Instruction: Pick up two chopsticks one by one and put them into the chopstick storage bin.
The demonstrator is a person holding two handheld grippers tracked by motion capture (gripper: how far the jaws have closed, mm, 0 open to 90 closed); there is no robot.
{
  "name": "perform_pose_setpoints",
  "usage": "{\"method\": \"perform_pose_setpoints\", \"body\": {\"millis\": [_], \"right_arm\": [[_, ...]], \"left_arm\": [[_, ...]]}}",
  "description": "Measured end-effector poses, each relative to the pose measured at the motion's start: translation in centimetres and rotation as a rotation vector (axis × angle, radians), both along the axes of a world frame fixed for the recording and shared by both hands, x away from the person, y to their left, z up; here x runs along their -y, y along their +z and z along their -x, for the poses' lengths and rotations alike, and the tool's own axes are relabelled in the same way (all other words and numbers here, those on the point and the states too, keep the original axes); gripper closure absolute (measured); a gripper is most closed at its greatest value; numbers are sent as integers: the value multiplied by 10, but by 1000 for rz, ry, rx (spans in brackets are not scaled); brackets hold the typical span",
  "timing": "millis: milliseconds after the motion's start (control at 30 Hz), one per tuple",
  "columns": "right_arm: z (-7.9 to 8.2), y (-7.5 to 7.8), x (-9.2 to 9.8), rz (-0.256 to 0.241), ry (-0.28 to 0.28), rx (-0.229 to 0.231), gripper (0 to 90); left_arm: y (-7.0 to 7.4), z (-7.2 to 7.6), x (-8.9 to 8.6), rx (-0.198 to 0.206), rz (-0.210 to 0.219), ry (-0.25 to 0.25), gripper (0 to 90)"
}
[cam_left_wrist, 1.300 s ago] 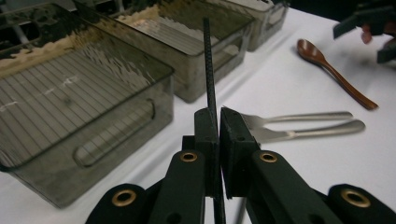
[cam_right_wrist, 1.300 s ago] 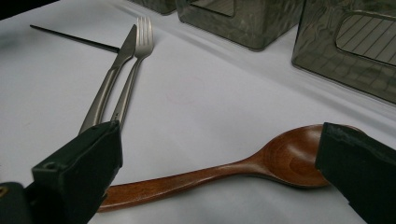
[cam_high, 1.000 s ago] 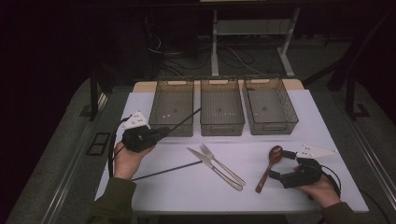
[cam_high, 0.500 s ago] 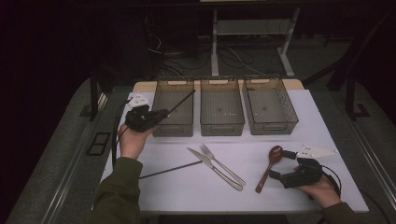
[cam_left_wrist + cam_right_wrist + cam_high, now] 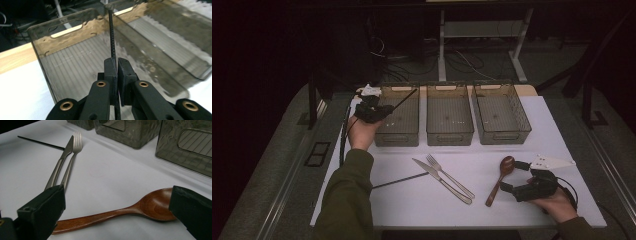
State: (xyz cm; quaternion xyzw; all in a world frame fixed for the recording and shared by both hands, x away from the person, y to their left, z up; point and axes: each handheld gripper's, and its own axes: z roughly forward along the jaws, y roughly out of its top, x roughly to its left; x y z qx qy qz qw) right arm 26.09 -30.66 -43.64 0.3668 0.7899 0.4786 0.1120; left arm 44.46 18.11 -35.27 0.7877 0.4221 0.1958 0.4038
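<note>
Since the earlier frames the left gripper [image 5: 384, 108] has been carried forward from the near part of the counter [image 5: 562, 135] to the near left corner of the left bin [image 5: 398, 136], and the black stick [image 5: 404, 99] has been carried with it. In the left gripper view its fingers [image 5: 110, 72] are seen pressed together on the stick [image 5: 111, 35], with almost no gap between them; the stick runs straight ahead from the fingertips and ends over the far rim of the left bin [image 5: 40, 53], above the ribbed floor. A second black stick [image 5: 399, 180] is left lying flat on the counter, well behind those fingers and just beside the tip of the knife [image 5: 439, 180]. The right gripper [image 5: 507, 177] has not been shifted from its place at the near right of the counter. Its fingers [image 5: 42, 212] are held wide apart and nothing is gripped by them; the wooden spoon [image 5: 120, 212] lies flat on the counter between them, its bowl just beside the right finger and its handle passing close under the left one. Ahead of those fingers the knife [image 5: 58, 167] and the fork [image 5: 71, 162] lie side by side, touching or nearly so. Beyond them the middle bin [image 5: 449, 117] and the right bin [image 5: 502, 116] stand in a row with the left one.
</note>
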Motion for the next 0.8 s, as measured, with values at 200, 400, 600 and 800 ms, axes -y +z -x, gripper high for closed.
{"method": "perform_pose_setpoints", "body": {"millis": [200, 400, 600, 800], "right_arm": [[0, 0, 1, -3, 0, -2, 1], [0, 1, 1, -6, 0, -2, 1], [0, 1, 2, -8, 0, 1, 1], [1, 1, 1, -10, 1, -4, 1]], "left_arm": [[-8, -16, 3, -36, -26, 21, 853], [-14, -26, 9, -80, -55, 29, 853], [-22, -29, 18, -117, -112, 17, 852], [-29, -31, 23, -138, -137, 4, 852]]}}
